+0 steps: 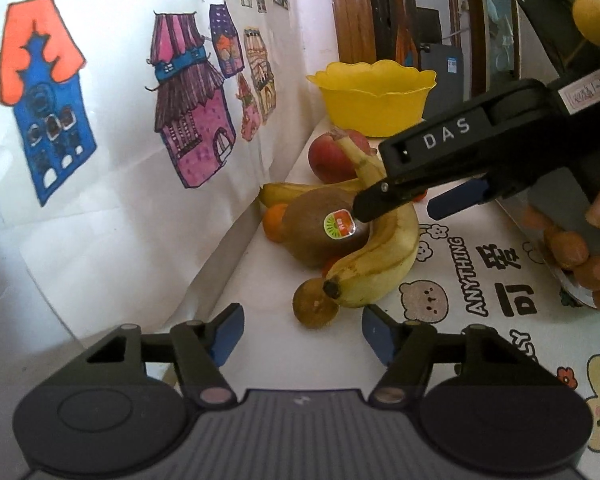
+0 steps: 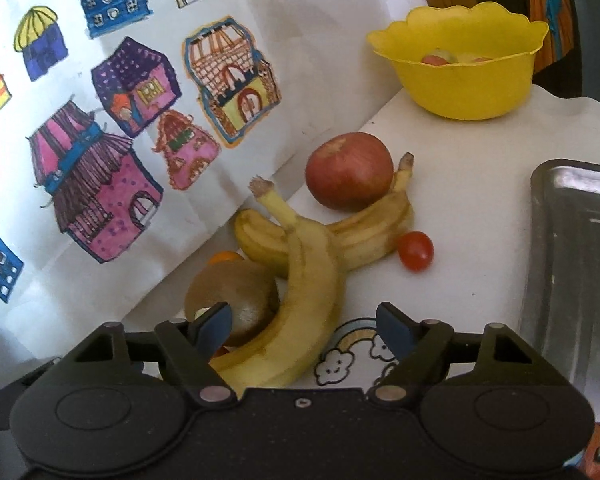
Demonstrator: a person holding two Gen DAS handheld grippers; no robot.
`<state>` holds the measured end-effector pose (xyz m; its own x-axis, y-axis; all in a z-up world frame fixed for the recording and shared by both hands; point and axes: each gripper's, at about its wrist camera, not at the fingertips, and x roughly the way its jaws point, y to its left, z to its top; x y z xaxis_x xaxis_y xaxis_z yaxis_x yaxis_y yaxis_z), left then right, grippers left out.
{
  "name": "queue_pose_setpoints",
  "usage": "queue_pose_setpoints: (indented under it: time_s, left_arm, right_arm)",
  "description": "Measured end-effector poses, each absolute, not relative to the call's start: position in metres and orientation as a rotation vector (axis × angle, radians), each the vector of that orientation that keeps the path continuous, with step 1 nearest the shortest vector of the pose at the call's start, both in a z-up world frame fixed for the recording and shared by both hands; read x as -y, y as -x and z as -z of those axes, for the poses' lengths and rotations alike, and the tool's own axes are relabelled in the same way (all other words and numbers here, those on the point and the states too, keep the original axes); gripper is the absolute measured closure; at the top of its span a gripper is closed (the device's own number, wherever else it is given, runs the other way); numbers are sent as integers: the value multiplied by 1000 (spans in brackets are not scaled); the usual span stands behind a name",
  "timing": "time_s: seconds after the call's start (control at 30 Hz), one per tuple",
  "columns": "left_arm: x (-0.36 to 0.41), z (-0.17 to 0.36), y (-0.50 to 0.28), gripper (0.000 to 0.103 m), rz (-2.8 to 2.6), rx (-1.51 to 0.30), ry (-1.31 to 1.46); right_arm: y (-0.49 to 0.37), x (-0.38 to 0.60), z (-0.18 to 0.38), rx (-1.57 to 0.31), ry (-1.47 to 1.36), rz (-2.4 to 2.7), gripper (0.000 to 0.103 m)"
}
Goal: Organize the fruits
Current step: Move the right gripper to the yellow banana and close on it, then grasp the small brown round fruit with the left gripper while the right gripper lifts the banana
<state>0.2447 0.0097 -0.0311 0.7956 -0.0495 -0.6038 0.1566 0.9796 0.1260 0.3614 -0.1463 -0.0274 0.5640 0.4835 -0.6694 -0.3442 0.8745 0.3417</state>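
A pile of fruit lies by the wall: a near banana, a second banana behind it, a kiwi, a red apple, a cherry tomato and an orange. In the left wrist view the near banana, the stickered kiwi, the apple and a small brown fruit show. My right gripper is open, its fingers on either side of the near banana; it also shows in the left wrist view. My left gripper is open and empty, just short of the brown fruit.
A yellow bowl with some fruit inside stands at the far end; it also shows in the left wrist view. A metal tray lies to the right. A wall with house drawings runs along the left. The tablecloth has cartoon prints.
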Motion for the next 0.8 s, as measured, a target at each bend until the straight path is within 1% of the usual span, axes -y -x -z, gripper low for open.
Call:
queue_pose_setpoints:
  time_s: [0.13,0.2,0.27,0.33,0.37,0.43,0.53,0.63,0.67,0.73,0.8]
  left_arm:
    - [-7,33,-250,36,121,-650,-174]
    - [-7,33,-251,36,126,-652,-174]
    - [-8,33,-252,37,127,-654,-167]
    - [-9,33,-253,42,133,-652,-164]
    - [-8,33,-252,44,137,-650,-163]
    - [-7,33,-251,51,142,-644,-166]
    - [-7,33,-252,57,140,-638,-164]
    - [-8,33,-255,59,141,-638,-155]
    - [-9,33,-255,61,143,-644,-149]
    - [-10,34,-257,68,143,-654,-141]
    - [-12,34,-257,72,146,-656,-130]
  right_arm:
    - [-363,146,29,-832,-188,-494,23]
    - [-363,147,30,-837,-205,-506,27]
    - [-363,149,31,-849,-218,-514,37]
    - [-362,151,32,-858,-215,-508,40]
    - [-363,151,33,-862,-220,-510,40]
    - [-364,150,32,-856,-218,-503,40]
    - [-368,145,31,-845,-190,-495,40]
    - [-374,139,34,-845,-173,-495,40]
    - [-374,138,34,-842,-166,-495,40]
    - [-375,137,35,-839,-165,-501,40]
    - [-373,136,35,-831,-146,-498,44]
